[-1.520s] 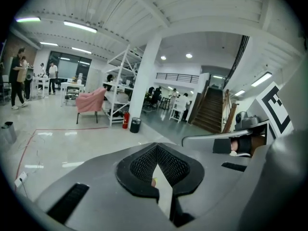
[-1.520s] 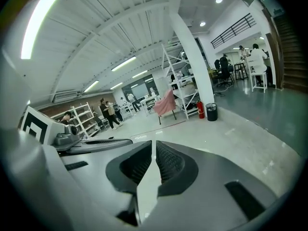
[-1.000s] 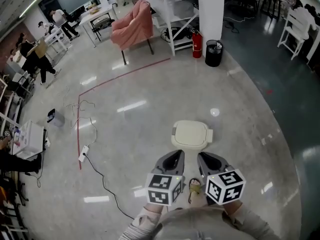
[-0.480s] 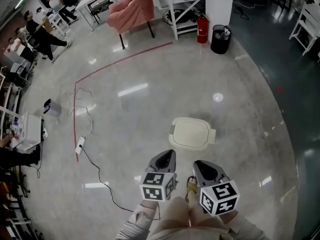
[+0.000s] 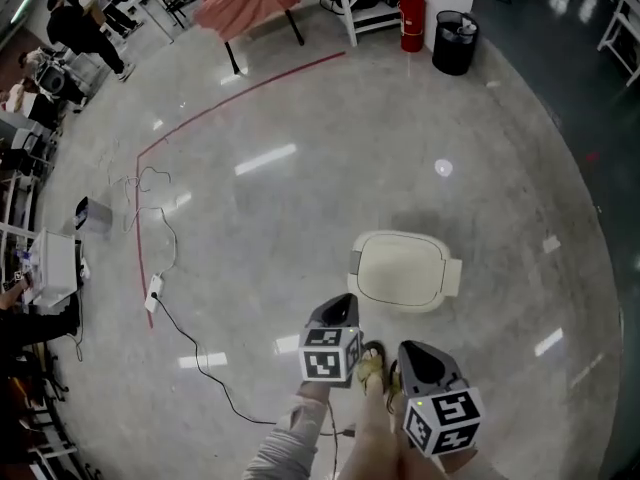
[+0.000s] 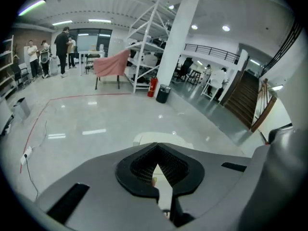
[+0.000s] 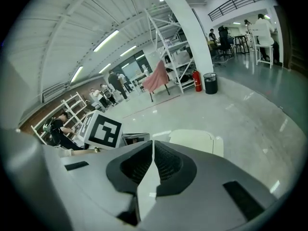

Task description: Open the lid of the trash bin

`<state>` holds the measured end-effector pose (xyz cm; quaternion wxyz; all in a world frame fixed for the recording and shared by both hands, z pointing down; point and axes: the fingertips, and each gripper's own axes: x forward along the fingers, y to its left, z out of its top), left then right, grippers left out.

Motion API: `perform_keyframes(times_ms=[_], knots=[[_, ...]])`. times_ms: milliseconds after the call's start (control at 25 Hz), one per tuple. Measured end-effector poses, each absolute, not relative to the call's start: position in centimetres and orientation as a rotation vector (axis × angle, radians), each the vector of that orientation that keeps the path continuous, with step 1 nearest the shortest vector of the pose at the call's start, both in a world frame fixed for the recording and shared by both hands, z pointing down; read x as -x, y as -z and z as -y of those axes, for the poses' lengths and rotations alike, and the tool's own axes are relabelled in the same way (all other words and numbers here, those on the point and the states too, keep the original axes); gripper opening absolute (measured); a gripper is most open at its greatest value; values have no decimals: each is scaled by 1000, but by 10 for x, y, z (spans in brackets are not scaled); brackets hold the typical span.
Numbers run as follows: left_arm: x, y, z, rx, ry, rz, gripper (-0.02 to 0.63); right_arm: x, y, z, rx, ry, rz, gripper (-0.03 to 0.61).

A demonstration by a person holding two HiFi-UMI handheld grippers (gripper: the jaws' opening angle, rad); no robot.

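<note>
While the person stands on a glossy grey floor, a white power strip lies far to the left, with a dark cable trailing from it toward the person's legs. A red line marks the floor beyond it.

Right of the cable comes the left gripper. Its jaws are closed tip to tip with nothing between them, and it points at the near edge of the trash bin without touching it. A foot in a sandal shows between the two grippers.

The trash bin sits on the floor just ahead of the foot, its cream lid down flat, seen from above.

The right gripper hangs lower and further right, near the bin but apart from it. Its jaws are pressed together too, and they grip nothing. Its own view shows the lid ahead and the left gripper's marker cube at its left.
</note>
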<state>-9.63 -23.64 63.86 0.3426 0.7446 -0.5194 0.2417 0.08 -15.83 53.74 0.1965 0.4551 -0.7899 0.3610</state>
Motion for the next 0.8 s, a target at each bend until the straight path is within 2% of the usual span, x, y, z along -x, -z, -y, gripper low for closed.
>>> perform_keyframes(times_ms=[400,800], knots=[[111,-750,257,-1869,-763,1298,2,21,-613,137,-1239,-1163,2106,6],[131,-788,284,-1796,-867,1271,2,34,-624,125,-1219,-1206,2052,6]])
